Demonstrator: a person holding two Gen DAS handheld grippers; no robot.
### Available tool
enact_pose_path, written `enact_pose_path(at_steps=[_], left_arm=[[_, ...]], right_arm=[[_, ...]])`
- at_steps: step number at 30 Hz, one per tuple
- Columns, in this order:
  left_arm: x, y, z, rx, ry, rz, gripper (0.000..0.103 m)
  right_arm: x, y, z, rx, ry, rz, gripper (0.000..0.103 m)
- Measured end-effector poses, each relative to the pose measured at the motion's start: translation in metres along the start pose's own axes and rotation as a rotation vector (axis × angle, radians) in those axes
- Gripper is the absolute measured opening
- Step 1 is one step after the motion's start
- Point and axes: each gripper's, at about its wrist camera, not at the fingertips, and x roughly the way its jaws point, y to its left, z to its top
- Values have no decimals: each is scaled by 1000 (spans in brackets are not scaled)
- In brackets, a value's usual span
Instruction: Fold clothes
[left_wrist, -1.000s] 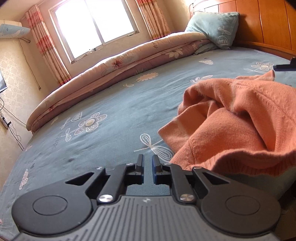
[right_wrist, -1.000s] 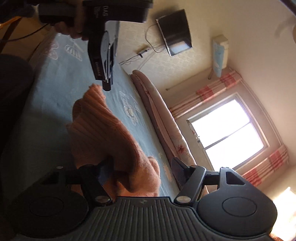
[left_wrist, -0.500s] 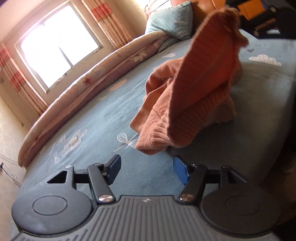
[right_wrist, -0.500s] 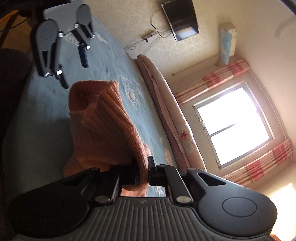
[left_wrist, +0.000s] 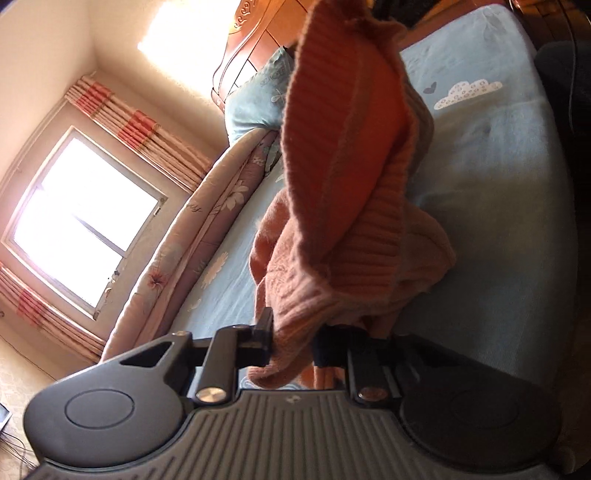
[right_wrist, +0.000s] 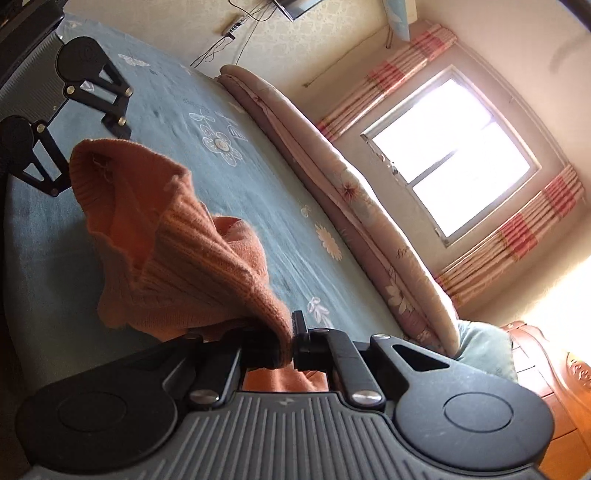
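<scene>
An orange knit sweater (left_wrist: 343, 166) hangs stretched between my two grippers above the blue flowered bed sheet (left_wrist: 498, 221). The left gripper (left_wrist: 293, 339) has its jaws closing on a bunched lower edge of the sweater, with the knit squeezed between the pads. In the right wrist view the right gripper (right_wrist: 290, 343) is shut on another ribbed edge of the sweater (right_wrist: 177, 251). The ribbed hem runs from it across to the left gripper (right_wrist: 86, 153) at the far end. The lower folds of the sweater still rest on the sheet (right_wrist: 240, 192).
A rolled floral quilt (left_wrist: 207, 229) lies along the far side of the bed under the window (left_wrist: 81, 221). A blue pillow (left_wrist: 255, 99) leans on the wooden headboard (left_wrist: 258, 40). Something dark (left_wrist: 569, 92) stands at the near bed edge.
The left gripper rolled, opened, moved onto the sweater's edge and closed on it. The right gripper shut on the other edge and lifted it, so the sweater now hangs between them.
</scene>
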Motion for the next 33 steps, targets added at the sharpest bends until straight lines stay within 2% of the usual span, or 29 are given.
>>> enact_pose_path(at_steps=[3,7,9,12,13,17,18,19,20,22,24,27,31,33], left_arm=[[-5,20,6,-154,-25,-41,9],[-6,61,11,-382,-37,-70,8],[-3,71,14,-403,-30,-55,8],[1,76,21,-397,-27,-50,8],[0,78,22,-391,-30,-48,8],[-1,77,25,-380,-26,-42,8],[-2,76,25,-377,-21,-37,8],[-3,75,24,-374,-14,-33,8],[-4,74,23,-370,-1,-33,8],[-5,72,19,-369,20,-37,9],[-3,71,13,-380,59,-93,11],[0,64,3,-380,75,-128,14],[1,53,-5,-336,63,-123,17],[2,49,-8,-299,46,-111,18]], right_arm=[[2,1,-7,6,20,16,8],[3,-3,-10,39,8,65,10],[0,-4,-13,47,-12,78,26],[1,0,-9,9,-55,96,43],[1,5,-8,-14,-66,108,43],[8,35,-5,-165,-81,107,39],[10,42,-5,-203,-76,102,18],[10,46,-5,-215,-70,105,10],[10,47,-2,-198,-68,111,8],[5,37,3,-114,-78,132,8],[0,20,9,-3,-75,145,7],[-7,-8,16,162,-47,206,6],[-11,-42,22,329,-3,314,6],[-14,-53,23,350,20,336,6]])
